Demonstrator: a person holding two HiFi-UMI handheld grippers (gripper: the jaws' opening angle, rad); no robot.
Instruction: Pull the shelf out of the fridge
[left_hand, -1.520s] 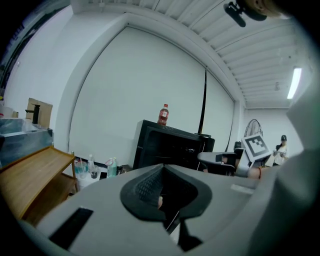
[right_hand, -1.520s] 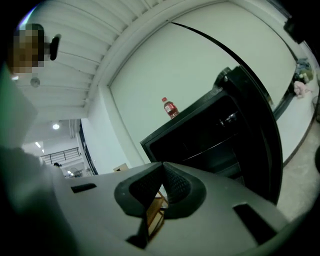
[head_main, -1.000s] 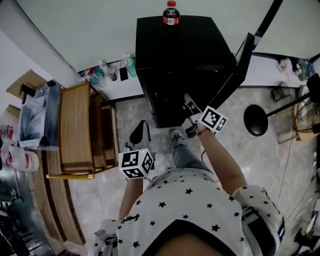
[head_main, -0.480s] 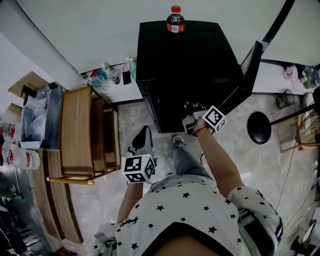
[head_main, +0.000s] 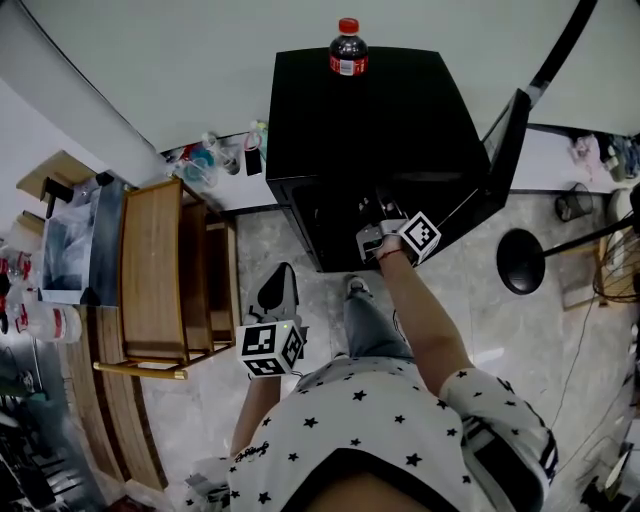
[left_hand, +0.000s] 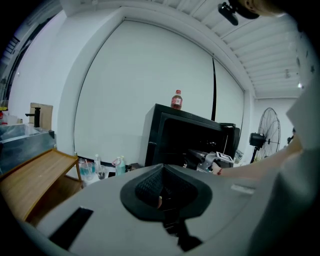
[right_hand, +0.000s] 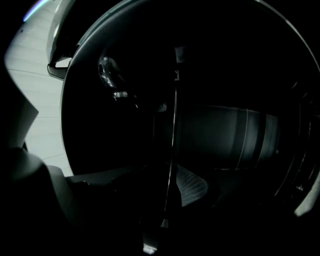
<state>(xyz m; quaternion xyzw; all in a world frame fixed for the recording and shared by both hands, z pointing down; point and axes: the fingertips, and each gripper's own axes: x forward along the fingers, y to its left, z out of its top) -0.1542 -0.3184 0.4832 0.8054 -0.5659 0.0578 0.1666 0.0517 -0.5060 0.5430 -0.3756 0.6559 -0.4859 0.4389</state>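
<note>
Seen from above, a person in a star-print shirt stands on a marble floor facing a black fridge (head_main: 370, 130). Its door (head_main: 500, 150) is swung open to the right.

A cola bottle (head_main: 347, 47) with a red cap and dark drink inside stands upright on the fridge top, at the middle of its back edge.

The right gripper (head_main: 372, 222) reaches into the fridge's open front, near the right side of the opening. Its jaws have just been opening and now stand released. In the right gripper view the inside is very dark. A thin pale line, which looks like the edge of the shelf (right_hand: 174, 125), runs between the jaws. One ribbed pad (right_hand: 192, 185) sits just beside that edge, and no pad can be seen pressing on it. The shelf is inside the fridge. What else the fridge holds is too dark to tell.

The left gripper (head_main: 280, 290) is held low by the person's left side, well apart from the fridge. In the left gripper view its jaws are clenched together on nothing.

A wooden rack (head_main: 150, 265) stands on the floor left of the fridge. A few small plastic bottles (head_main: 205, 155) cluster on the floor by the wall, between the rack and the fridge's back left corner. Their contents are too small to tell.
</note>
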